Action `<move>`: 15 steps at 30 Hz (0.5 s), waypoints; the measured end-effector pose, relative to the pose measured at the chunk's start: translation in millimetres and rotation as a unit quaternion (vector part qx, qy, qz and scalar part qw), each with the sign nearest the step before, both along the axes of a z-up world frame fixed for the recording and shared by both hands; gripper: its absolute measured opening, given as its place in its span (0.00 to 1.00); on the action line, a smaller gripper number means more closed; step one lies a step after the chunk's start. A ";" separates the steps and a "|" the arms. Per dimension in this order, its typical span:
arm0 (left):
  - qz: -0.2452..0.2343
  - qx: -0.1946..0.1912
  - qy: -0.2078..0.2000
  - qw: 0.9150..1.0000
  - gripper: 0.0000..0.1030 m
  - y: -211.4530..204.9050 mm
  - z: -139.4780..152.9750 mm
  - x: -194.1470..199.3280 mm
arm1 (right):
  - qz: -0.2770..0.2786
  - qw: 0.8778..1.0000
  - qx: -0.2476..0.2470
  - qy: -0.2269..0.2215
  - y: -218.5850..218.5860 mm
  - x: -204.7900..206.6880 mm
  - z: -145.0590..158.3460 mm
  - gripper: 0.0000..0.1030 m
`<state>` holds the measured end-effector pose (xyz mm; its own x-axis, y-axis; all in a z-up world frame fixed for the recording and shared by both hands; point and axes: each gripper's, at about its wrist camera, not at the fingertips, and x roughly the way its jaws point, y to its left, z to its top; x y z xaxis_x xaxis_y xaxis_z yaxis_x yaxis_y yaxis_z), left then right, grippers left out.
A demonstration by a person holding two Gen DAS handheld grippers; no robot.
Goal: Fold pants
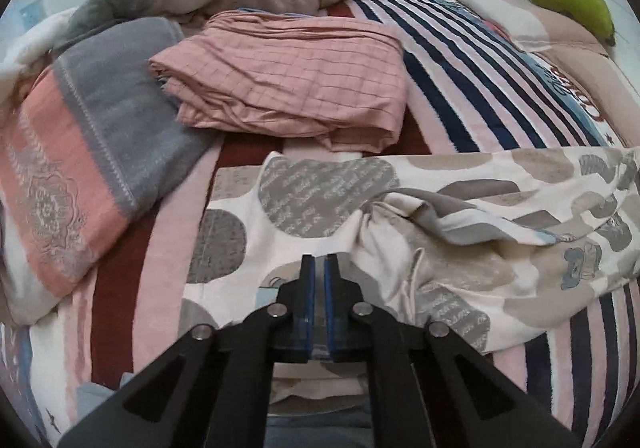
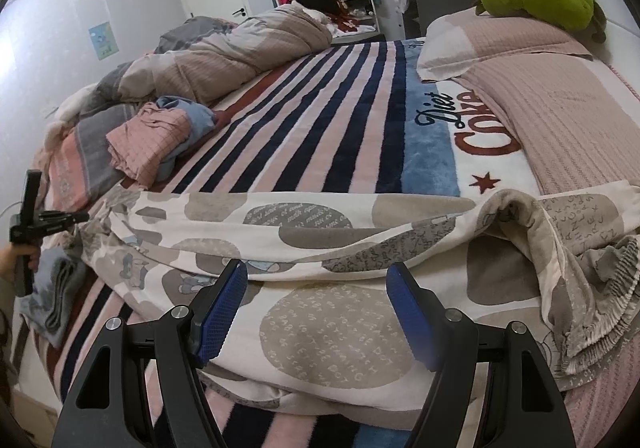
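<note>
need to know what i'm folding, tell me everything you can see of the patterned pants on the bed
The pants are thin, soft-looking cream fabric printed with grey and beige blobs carrying small lettering, plus little cartoon figures. They lie crosswise on the striped blanket, partly doubled over and rumpled, not neatly folded. A gathered elastic waistband sits at the right end. The right gripper hangs open above the cloth. The left gripper is shut near the other end; whether it pinches fabric is unclear.
</note>
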<state>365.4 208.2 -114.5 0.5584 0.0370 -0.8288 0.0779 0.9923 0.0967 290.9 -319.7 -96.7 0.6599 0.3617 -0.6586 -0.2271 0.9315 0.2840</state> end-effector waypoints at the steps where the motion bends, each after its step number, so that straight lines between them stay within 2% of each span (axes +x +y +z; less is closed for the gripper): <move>1: -0.010 -0.014 0.001 1.000 0.02 0.9 0.3 -1.8 | 0.002 1.000 0.000 0.000 2.0 0.3 0.3 0.66; 4: -0.037 -0.018 -0.004 0.999 0.03 -9.7 2.3 -6.9 | 0.006 1.000 -0.004 -0.001 6.3 0.9 0.3 0.67; 5: -0.047 -0.018 -0.006 0.999 0.11 -16.1 2.9 -8.1 | 0.007 1.000 -0.004 0.000 7.5 1.1 0.0 0.66; 6: -0.058 -0.021 -0.006 0.998 0.24 -22.3 3.2 -7.9 | 0.008 1.000 -0.003 0.000 7.6 1.1 -0.7 0.67; 8: -0.072 -0.028 -0.005 0.997 0.35 -30.9 3.3 -5.3 | 0.008 1.000 0.001 0.001 7.9 1.1 -1.6 0.66; 10: -0.095 -0.018 0.010 0.995 0.35 -42.7 -1.0 0.0 | 0.010 1.000 0.004 0.002 7.8 0.7 -2.7 0.67; 13: -0.110 0.040 0.053 0.992 0.35 -56.2 -19.5 10.2 | 0.011 1.000 0.004 0.003 6.3 -0.1 -4.3 0.67; 14: -0.106 0.046 0.060 0.991 0.35 -56.7 -23.9 13.0 | 0.011 1.000 0.005 0.004 5.6 -0.2 -4.6 0.67; 15: -0.098 0.042 0.061 0.992 0.28 -55.4 -25.7 14.7 | 0.011 1.000 0.007 0.004 4.6 -0.2 -5.1 0.67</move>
